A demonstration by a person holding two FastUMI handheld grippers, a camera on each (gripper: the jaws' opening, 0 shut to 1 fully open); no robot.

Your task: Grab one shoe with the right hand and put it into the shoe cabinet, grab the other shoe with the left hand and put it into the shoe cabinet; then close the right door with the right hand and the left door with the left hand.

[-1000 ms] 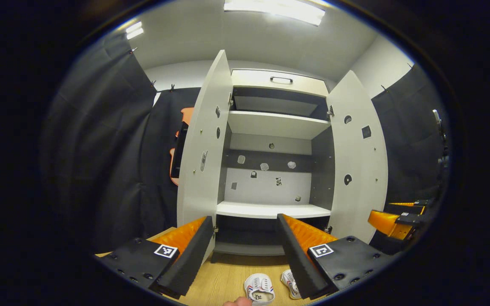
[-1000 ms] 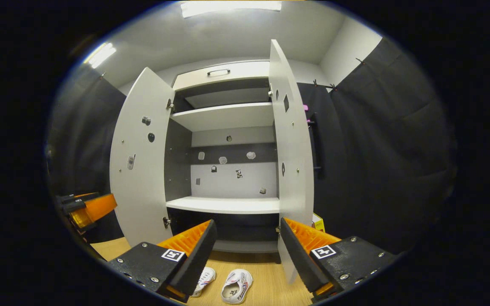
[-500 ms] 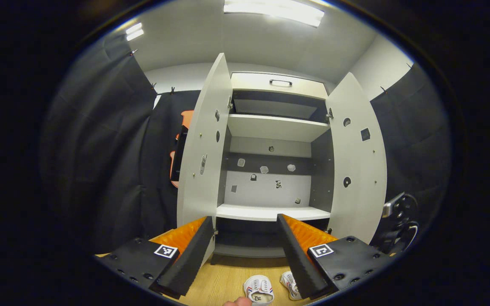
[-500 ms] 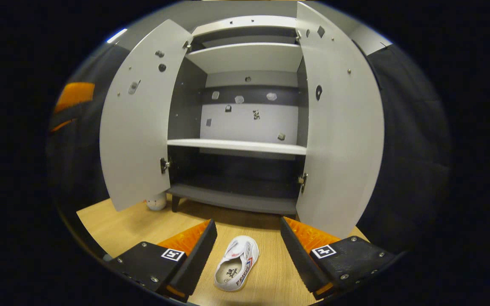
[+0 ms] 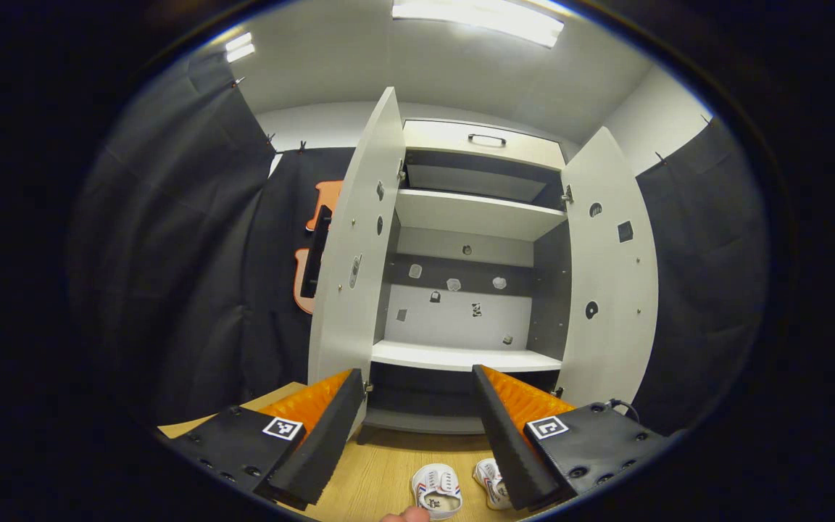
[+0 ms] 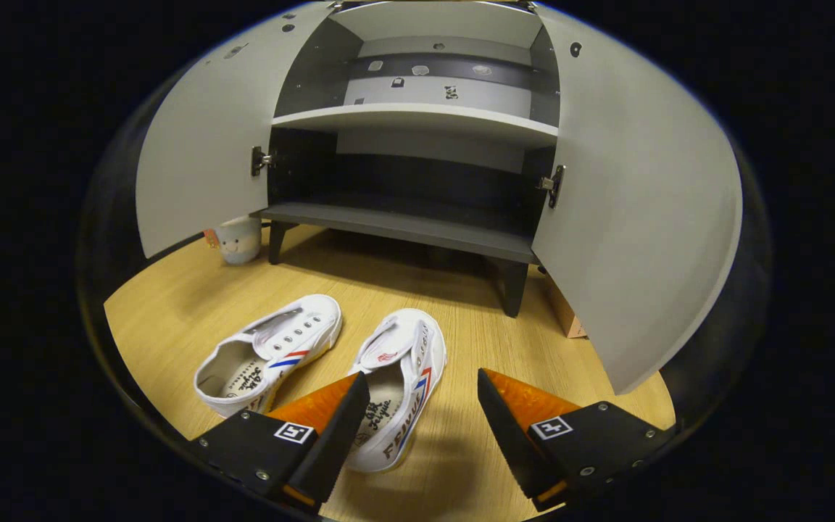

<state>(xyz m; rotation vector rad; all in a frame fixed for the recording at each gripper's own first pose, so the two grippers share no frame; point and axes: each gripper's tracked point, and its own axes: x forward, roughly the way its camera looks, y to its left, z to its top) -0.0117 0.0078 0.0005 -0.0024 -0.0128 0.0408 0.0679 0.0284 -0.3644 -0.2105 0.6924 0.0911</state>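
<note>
Shoes are seen low in the left gripper view: one white shoe (image 5: 438, 491) lies on the wooden floor (image 5: 381, 471) between the fingers of the left gripper (image 5: 417, 428), and a second shoe (image 5: 492, 482) beside it is partly hidden behind the right-hand finger. Both are cut off near the lower edge, and a fingertip of a hand (image 5: 404, 515) is glimpsed just below them. The fingers are held wide apart with nothing between them. Ahead, the shoe cabinet (image 5: 461, 290) stands with the left door (image 5: 356, 254) and right door (image 5: 609, 275) swung open; small marks on its back panel are too small to be made out. A dark handle on the left door's outer face is seen edge-on.

In the right gripper view, the right gripper (image 6: 417, 428) is held low over the floor (image 6: 461, 449), its fingers spread wide and gripping nothing. The nearer shoe (image 6: 399, 384) lies between them, its heel end covered by the left-hand finger; whether that finger touches it cannot be told. The other shoe (image 6: 269, 355) lies just to its left, apart from it. Behind, the cabinet's bottom shelf (image 6: 403, 225) is bare and dark, and both doors are cut off at the top. A small pale mug-like object (image 6: 238, 241) sits under the left door's edge, and a box corner (image 6: 568, 319) is mostly hidden behind the right door.
</note>
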